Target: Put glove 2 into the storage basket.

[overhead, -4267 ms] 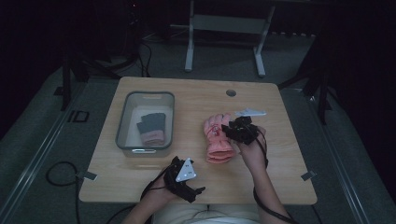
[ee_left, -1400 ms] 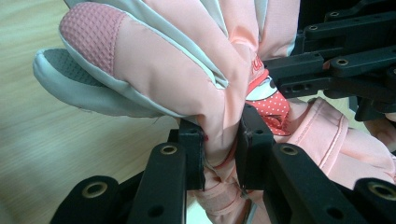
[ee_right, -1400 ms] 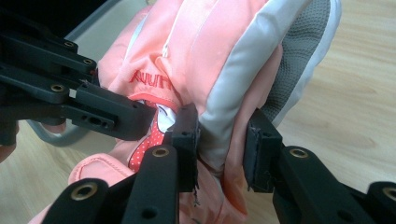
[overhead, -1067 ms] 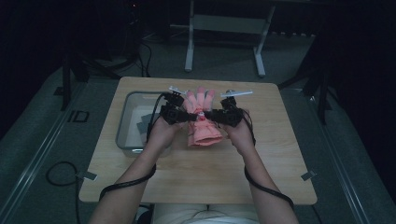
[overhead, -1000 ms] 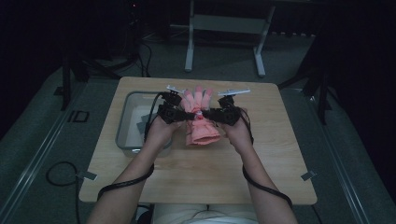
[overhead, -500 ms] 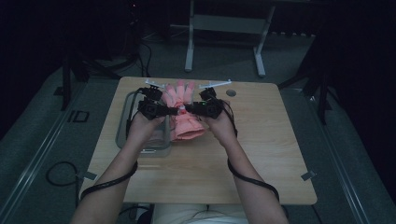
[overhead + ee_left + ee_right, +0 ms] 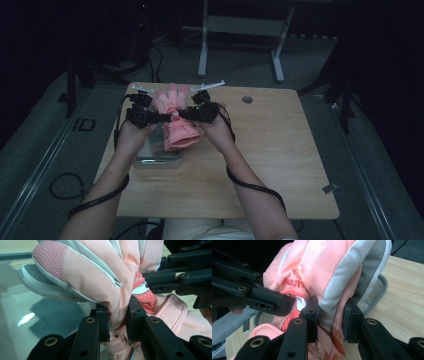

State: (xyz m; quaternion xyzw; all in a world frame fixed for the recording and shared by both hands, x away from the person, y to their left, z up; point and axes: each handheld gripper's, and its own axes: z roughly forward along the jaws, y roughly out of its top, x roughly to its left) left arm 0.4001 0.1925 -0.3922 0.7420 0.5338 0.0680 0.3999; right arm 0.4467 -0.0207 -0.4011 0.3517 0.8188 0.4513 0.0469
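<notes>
1. Holding a pink glove between them, both forearms reach forward from the near edge of the counter.
2. Left gripper is clamped on the glove's side (padded fabric pinched between its pads).
3. Right gripper grips the opposite side likewise.
4. Glove hangs above the clear bin, fingers pointing away.

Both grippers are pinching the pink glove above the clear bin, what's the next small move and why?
Probably lower the pink glove into the clear bin, then open. The left gripper and right gripper pinch it from opposite sides, and it hangs over the bin's edge.
</notes>
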